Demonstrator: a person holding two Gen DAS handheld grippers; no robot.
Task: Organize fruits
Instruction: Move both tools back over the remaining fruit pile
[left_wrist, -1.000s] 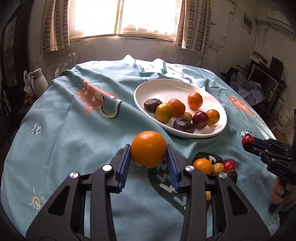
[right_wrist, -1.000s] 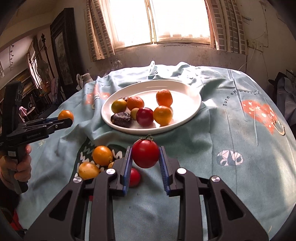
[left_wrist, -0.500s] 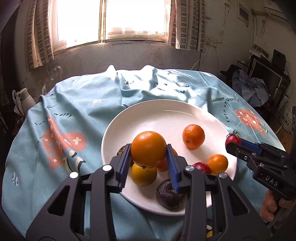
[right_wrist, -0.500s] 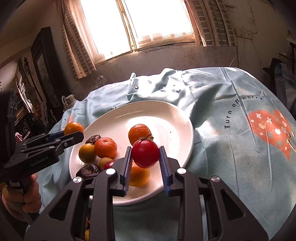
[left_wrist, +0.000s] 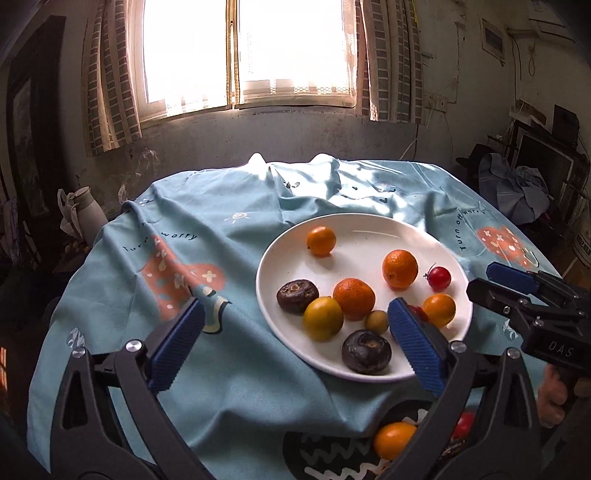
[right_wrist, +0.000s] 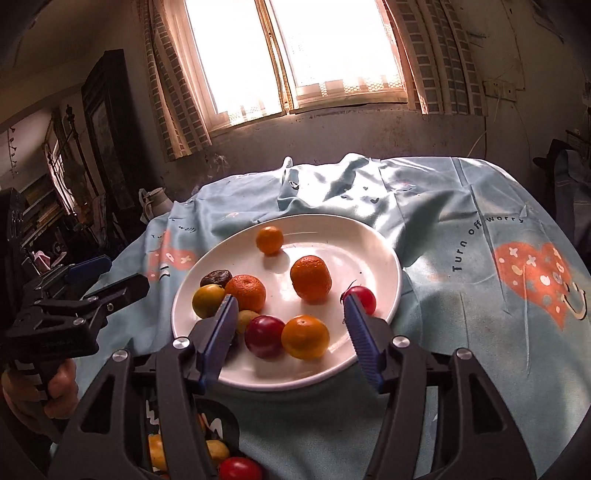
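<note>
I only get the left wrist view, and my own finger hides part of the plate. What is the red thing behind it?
Observer: A dark red plum, on the plate, right beside an orange fruit.
Operator: Does the right gripper hold anything?
Observer: No. The right gripper has nothing between its fingers; its jaws are opening.
Operator: Anything yellow off the plate?
Observer: Yes, a yellow fruit on the cloth, seen through the right gripper's frame.

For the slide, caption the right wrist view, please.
Right gripper opening above white plate of oranges, with a cherry tomato beside its pad.
</note>
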